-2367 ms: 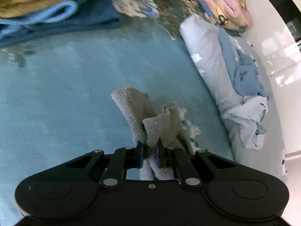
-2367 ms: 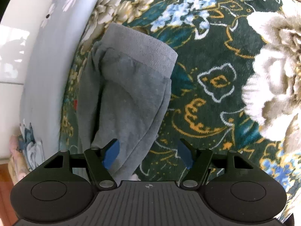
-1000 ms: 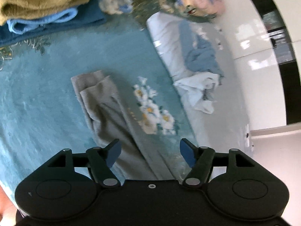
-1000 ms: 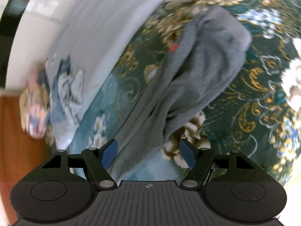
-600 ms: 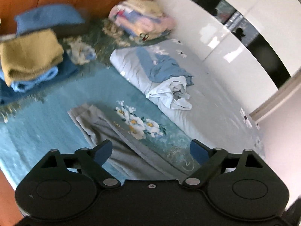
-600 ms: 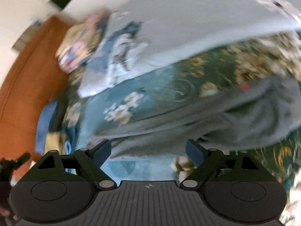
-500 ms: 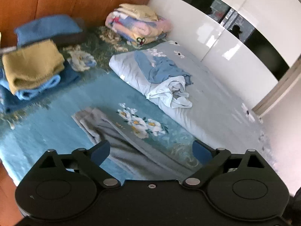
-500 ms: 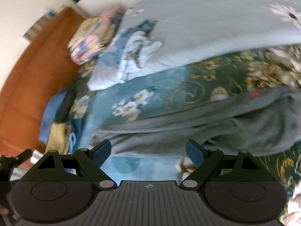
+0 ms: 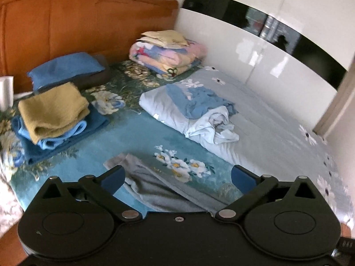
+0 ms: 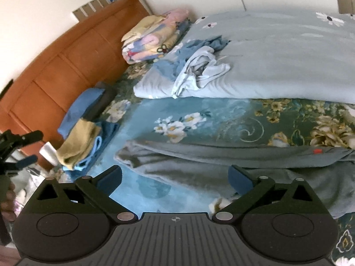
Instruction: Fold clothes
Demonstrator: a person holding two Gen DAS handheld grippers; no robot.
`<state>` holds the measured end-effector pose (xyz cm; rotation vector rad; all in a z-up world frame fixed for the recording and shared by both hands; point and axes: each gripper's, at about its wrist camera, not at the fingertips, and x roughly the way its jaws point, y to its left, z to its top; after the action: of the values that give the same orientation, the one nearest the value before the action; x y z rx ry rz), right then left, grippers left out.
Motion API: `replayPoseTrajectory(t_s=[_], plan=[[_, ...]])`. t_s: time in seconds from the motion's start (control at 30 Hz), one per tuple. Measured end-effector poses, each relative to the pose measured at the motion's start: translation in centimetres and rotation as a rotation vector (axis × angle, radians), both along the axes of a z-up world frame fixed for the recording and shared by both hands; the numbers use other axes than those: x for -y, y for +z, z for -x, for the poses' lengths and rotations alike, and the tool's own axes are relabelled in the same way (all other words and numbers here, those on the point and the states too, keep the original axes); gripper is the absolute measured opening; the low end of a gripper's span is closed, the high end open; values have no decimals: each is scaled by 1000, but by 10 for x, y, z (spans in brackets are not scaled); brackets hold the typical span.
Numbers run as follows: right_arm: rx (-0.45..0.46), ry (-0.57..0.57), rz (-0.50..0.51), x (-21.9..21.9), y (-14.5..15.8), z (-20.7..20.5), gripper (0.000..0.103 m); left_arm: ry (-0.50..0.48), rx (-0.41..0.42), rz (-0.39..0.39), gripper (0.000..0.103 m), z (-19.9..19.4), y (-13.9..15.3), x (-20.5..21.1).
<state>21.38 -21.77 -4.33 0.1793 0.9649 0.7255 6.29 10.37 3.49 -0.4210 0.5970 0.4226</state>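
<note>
Both of my grippers have let go and pulled back since the earlier frames: then my left gripper (image 9: 177, 177) was pinched on a grey cuff close above the bedspread, and now it hangs higher with the whole bed spread out ahead of it. Its jaws have just been opening and stand wide, with nothing pressed between the blue pads (image 9: 113, 180). My right gripper (image 10: 175, 177) has just been opening too and is likewise spread wide and empty.

My grey trousers (image 10: 233, 164) lie flat on the teal flowered bedspread (image 10: 199, 115) just below and ahead of my right gripper, stretched long from its left finger out past its right one, folded lengthwise with one leg on top of the other. A small red tag (image 10: 317, 151) shows on them off to my right. From my left gripper the leg ends of the same trousers (image 9: 150, 184) sit directly under the gap between the fingers.

Ahead and to the left of my left gripper is a stack of folded things: a mustard towel (image 9: 52, 110) on light blue and dark blue pieces. Farther ahead and to the right, a crumpled white and blue garment pile (image 9: 210, 119) rests on a pale grey quilt (image 9: 266, 133). Beyond it, a folded pastel blanket (image 9: 166, 53) sits against the wooden headboard (image 9: 77, 26).

At the left edge of my right gripper's view, my left gripper's fingers (image 10: 21, 138) show.
</note>
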Motion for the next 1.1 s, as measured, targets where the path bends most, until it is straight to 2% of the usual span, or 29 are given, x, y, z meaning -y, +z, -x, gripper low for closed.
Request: replayPoseTrajectory(t_s=[0.1, 0.17, 0.23, 0.33, 0.4, 0.57, 0.63, 0.67, 0.7, 0.8, 1.0, 1.1], plan=[[32, 2, 13, -10, -2, 3, 102, -28, -31, -69, 101, 0, -7, -5], [49, 16, 38, -22, -3, 3, 97, -33, -46, -77, 101, 0, -14, -13], [60, 36, 77, -38, -4, 2, 95, -36, -50, -59, 101, -3, -23, -27], [53, 35, 123, -65, -8, -4, 86, -44, -59, -14, 101, -10, -40, -55], [53, 36, 163, -88, -10, -11, 76, -48, -69, 18, 101, -16, -54, -76], [1, 67, 262, -158, -21, -34, 68, -57, -122, 87, 99, -35, -96, -129], [-16, 94, 299, -190, -29, -45, 63, -56, -154, 117, 96, -43, -115, -149], [-21, 110, 316, -206, -32, -49, 60, -55, -173, 138, 91, -47, -125, -159], [-23, 131, 331, -221, -35, -56, 58, -53, -194, 169, 82, -51, -136, -169], [-19, 214, 370, -268, -44, -74, 54, -52, -241, 255, 65, -63, -163, -194], [-7, 361, 447, -340, -72, -99, 51, -28, -280, 346, 55, -92, -204, -223], [-19, 418, 476, -366, -91, -108, 47, -22, -293, 403, 49, -108, -225, -233]])
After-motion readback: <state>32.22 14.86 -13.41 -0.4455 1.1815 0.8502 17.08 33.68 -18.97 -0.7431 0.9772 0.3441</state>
